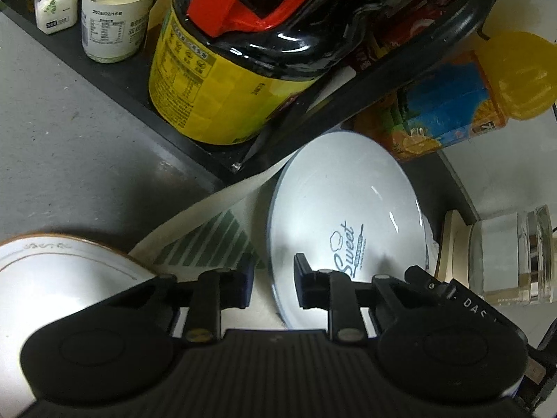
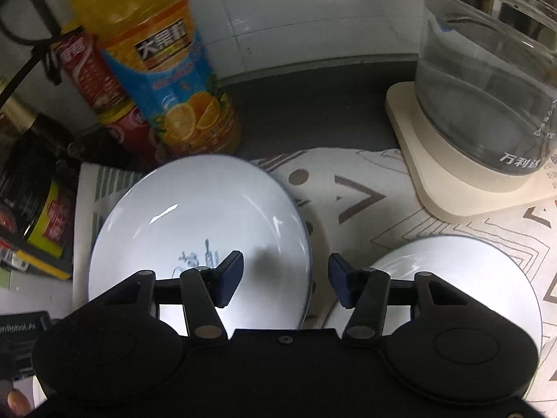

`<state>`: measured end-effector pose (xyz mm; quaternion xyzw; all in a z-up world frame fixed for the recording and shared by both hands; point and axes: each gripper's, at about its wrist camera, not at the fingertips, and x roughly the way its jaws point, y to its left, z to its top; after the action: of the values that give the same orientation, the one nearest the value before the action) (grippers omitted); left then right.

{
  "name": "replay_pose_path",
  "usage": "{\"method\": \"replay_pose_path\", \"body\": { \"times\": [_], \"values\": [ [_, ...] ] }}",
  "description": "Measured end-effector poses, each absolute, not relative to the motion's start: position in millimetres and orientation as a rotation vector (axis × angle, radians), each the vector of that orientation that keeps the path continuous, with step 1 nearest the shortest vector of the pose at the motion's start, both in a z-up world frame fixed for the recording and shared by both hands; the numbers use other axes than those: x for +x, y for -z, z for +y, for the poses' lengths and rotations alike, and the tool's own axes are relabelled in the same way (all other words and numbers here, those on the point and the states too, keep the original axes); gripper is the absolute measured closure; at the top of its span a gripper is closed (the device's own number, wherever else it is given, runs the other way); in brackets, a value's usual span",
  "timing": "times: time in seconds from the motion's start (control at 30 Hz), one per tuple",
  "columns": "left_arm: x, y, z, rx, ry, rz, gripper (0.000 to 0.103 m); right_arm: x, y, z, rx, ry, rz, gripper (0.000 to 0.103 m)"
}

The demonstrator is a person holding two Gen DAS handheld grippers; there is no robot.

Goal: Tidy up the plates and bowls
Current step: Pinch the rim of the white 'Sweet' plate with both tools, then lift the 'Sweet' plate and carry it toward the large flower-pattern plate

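A white plate printed "Sweet" lies on a patterned cloth; it also shows in the right wrist view. My left gripper is open, its fingers straddling the plate's left rim. A white gold-trimmed dish sits at its lower left. My right gripper is open, straddling the Sweet plate's right rim. A second white plate or bowl lies under its right finger.
A black rack holds a yellow-labelled jar, a milk bottle and a seasoning shaker. An orange juice bottle and red can stand behind the plate. A glass kettle on a cream base stands at right.
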<state>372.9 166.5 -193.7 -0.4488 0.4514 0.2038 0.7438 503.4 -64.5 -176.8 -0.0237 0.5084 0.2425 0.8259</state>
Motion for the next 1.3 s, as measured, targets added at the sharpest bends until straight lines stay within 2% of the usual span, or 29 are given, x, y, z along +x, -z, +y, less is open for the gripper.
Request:
{"method": "replay_pose_path", "body": {
  "times": [0.13, 0.23, 0.3, 0.67, 1.1, 1.3],
  "values": [
    [376, 199, 167, -0.995, -0.468, 1.007, 0.084, 508, 186, -61, -0.07, -0.516, 1.1, 0.056],
    [379, 205, 166, -0.999, -0.478, 1.018, 0.086, 514, 195, -63, -0.056, -0.506, 1.128, 0.07],
    [380, 208, 166, -1.008, -0.482, 1.023, 0.086, 518, 201, -65, -0.031, -0.5, 1.152, 0.074],
    [389, 215, 166, -1.048, -0.49, 1.027, 0.093, 530, 207, -59, 0.022, -0.512, 1.178, 0.075],
    [376, 204, 188, -1.109, -0.448, 1.007, 0.094, 533, 192, -95, 0.221, -0.606, 1.248, 0.098],
    [366, 194, 187, -1.092, -0.428, 1.015, 0.095, 525, 187, -106, 0.245, -0.63, 1.26, 0.098]
  ]
}}
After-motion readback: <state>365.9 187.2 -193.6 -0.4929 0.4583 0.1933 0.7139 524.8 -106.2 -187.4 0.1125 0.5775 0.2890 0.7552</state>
